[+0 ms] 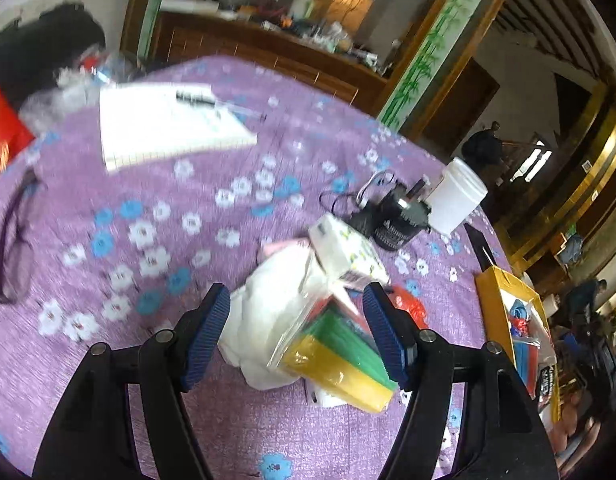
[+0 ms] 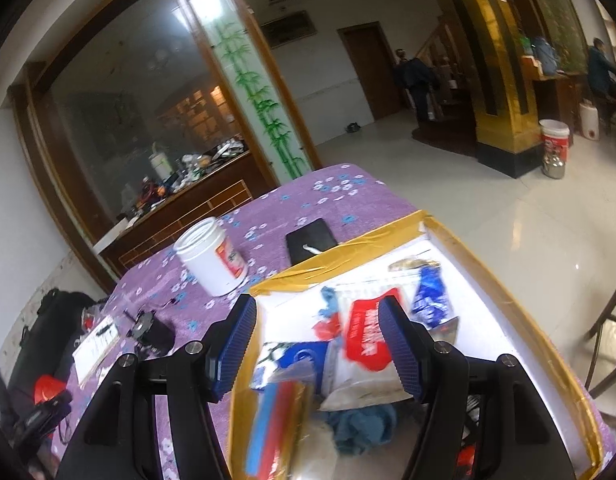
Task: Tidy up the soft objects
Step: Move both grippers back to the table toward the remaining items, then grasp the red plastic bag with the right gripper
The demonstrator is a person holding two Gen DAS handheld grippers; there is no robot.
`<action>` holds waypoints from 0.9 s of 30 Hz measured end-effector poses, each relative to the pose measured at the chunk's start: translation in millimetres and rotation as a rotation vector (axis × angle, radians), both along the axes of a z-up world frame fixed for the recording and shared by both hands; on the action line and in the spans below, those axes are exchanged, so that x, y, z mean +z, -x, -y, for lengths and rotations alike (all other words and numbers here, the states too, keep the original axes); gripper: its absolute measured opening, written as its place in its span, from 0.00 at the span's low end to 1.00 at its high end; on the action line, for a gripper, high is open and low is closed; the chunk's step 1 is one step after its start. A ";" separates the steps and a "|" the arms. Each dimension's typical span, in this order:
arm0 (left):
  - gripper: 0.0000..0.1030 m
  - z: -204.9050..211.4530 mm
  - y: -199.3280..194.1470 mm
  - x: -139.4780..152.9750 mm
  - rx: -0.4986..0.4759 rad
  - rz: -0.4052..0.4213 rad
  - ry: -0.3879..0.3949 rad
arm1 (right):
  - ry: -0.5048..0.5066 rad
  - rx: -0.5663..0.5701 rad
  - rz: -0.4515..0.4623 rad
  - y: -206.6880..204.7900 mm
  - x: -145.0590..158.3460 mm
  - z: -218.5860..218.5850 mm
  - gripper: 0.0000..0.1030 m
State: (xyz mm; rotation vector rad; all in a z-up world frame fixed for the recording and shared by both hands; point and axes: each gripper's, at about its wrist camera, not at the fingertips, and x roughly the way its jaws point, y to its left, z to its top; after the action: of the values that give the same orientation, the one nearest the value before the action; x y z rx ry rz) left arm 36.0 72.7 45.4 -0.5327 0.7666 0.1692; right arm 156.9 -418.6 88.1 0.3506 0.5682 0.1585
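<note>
In the left wrist view my left gripper [image 1: 298, 334] is open around a pile on the purple flowered tablecloth [image 1: 168, 220]: a white plush toy [image 1: 268, 320], a packet of green and yellow sponges [image 1: 340, 356] in clear wrap, and a white tissue pack [image 1: 344, 250] on top. In the right wrist view my right gripper [image 2: 318, 340] is open above a yellow-edged box [image 2: 488, 272]. The box holds a red-and-white packet [image 2: 366, 330], a blue packet [image 2: 430, 298], a blue cloth [image 2: 364, 424] and a wrapped red-and-blue sponge packet [image 2: 272, 420]. Neither gripper holds anything.
A white plastic jar [image 1: 458, 196] [image 2: 214, 258], a black device with cable [image 1: 392, 216], a notepad with pen [image 1: 164, 124], glasses [image 1: 14, 244] and a black wallet [image 2: 312, 242] lie on the table. The box shows at the table's right edge [image 1: 504, 308]. A wooden cabinet stands behind.
</note>
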 end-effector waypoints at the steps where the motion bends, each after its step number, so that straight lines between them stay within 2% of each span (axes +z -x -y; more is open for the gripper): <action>1: 0.66 -0.2 -3.0 -3.9 -0.009 -0.018 0.016 | -0.010 0.031 -0.002 3.2 1.8 -6.5 0.65; 3: 0.66 0.2 -4.9 -8.1 -0.015 -0.033 0.044 | -0.028 0.095 -0.009 9.4 5.5 -21.1 0.65; 6: 0.66 -0.6 -4.6 -8.9 -0.012 -0.033 0.062 | 0.037 0.213 -0.045 19.7 10.2 -63.3 0.65; 10: 0.66 -2.2 0.9 -5.0 -0.004 -0.023 0.050 | 0.054 0.422 -0.176 21.9 -3.6 -135.4 0.64; 14: 0.66 -1.6 0.9 -4.8 -0.007 -0.026 0.052 | 0.085 0.538 -0.302 11.9 -25.1 -198.7 0.62; 18: 0.66 -2.6 3.4 -2.7 0.012 -0.024 0.034 | 0.170 0.558 -0.292 -1.1 -35.3 -237.9 0.62; 23: 0.66 -4.8 6.3 -1.1 0.035 -0.027 0.019 | 0.243 0.558 -0.334 -18.4 -62.5 -268.5 0.60; 24: 0.66 -5.4 6.4 -1.3 0.032 -0.027 0.024 | 0.256 0.556 -0.342 -20.3 -66.6 -269.8 0.51; 25: 0.66 -5.8 6.8 -1.3 0.032 -0.027 0.028 | 0.257 0.558 -0.349 -23.8 -71.8 -273.9 0.37; 27: 0.66 -6.7 7.9 -0.7 0.039 -0.030 0.025 | 0.245 0.572 -0.357 -24.1 -76.9 -278.5 0.36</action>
State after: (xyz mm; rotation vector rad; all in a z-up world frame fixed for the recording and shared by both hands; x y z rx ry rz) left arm 28.0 79.4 44.7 -0.5701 0.7886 0.2044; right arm 181.0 -140.1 11.2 -0.0348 1.0235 0.5787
